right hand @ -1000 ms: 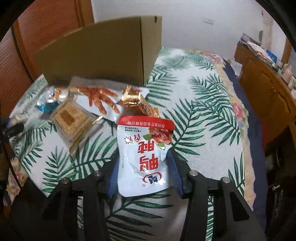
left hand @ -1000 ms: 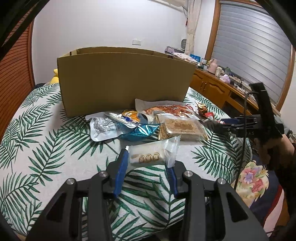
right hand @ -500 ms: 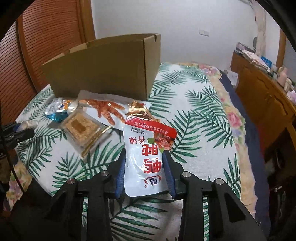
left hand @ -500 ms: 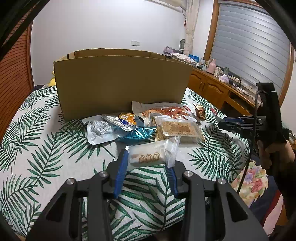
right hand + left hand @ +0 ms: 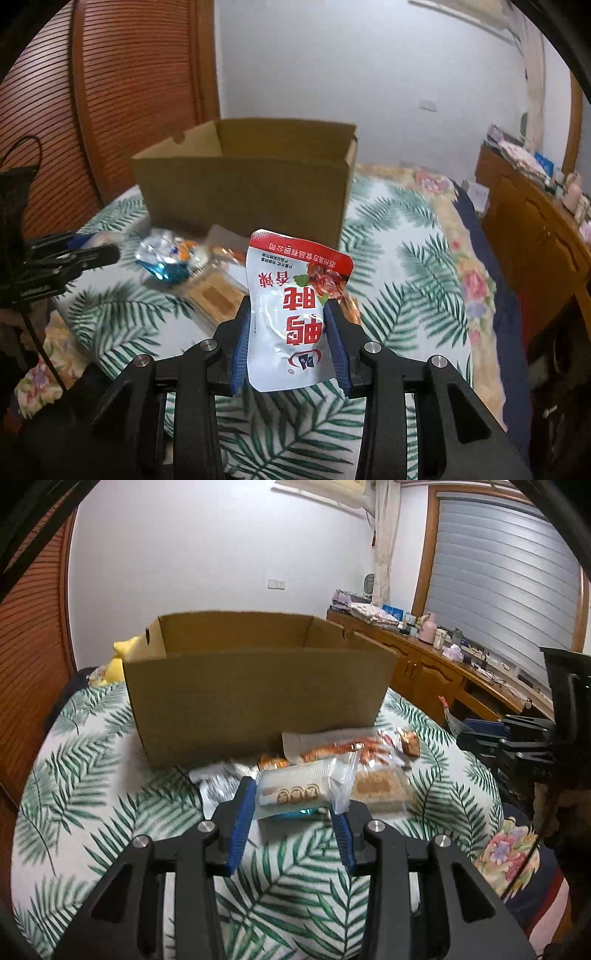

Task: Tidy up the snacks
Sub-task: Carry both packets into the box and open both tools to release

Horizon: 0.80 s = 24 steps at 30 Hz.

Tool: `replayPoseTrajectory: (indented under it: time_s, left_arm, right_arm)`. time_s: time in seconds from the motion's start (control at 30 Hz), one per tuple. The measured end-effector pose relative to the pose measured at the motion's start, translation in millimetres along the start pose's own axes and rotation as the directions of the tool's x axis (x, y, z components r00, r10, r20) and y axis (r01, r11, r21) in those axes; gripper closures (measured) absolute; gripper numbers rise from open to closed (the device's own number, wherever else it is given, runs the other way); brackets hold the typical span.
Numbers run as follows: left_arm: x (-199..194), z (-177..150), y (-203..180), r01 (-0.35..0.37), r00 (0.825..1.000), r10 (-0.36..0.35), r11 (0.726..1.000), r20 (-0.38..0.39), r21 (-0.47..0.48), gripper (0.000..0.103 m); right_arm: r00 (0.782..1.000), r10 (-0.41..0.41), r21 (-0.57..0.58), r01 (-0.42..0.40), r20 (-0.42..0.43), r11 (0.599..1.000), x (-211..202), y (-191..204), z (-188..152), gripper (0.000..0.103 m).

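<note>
My left gripper [image 5: 293,801] is shut on a clear-wrapped pastry packet [image 5: 299,792] with round brown marks, held above the bed cover. My right gripper [image 5: 290,314] is shut on a white pouch [image 5: 295,314] with a red top and red characters, held upright in the air. An open cardboard box [image 5: 258,698] stands behind the snack pile; in the right wrist view the box [image 5: 243,199] looks empty as far as its inside shows. On the cover lie a chicken-feet packet [image 5: 347,746], a brown cracker packet [image 5: 380,786], a silver packet [image 5: 214,790] and a blue foil packet [image 5: 166,266].
A palm-leaf bed cover [image 5: 92,775] carries everything. A yellow plush toy [image 5: 118,661] sits behind the box at the left. A wooden cabinet [image 5: 436,672] with clutter runs along the right. A slatted wooden wall [image 5: 122,92] stands at the left.
Both grippers have risen with their packets. The white and red pouch has come up off the cover and now stands upright. The box's open top has come into view.
</note>
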State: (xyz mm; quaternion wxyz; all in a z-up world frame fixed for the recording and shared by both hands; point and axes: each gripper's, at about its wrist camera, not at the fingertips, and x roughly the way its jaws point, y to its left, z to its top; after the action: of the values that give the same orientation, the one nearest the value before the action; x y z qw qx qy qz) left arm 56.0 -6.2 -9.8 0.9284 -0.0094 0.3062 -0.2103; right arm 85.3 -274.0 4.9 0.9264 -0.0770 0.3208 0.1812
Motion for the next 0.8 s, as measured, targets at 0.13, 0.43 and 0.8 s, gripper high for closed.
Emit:
replayPoseTrajectory:
  time_s: [0.13,0.43,0.8]
  left_arm:
    - [-3,18,4,-0.015,1.0,0.015,1.0,0.026,0.01,0.065]
    - [-5,42,7,-0.037,0.998,0.035,0.999,0.053,0.03,0.065]
    - [5,74,8,-0.063,0.996,0.059,0.997,0.072,0.054,0.065]
  right_arm:
    - [0.999,0.009,-0.033,-0.008,0.031,0.999,-7,9,16,0.066]
    - [0.997,0.019,-0.084,-0.013,0.071,0.996,-14,26,40,0.066]
    - [0.995,0.013,-0.121,-0.001,0.1,0.993,-9,36,71,0.066]
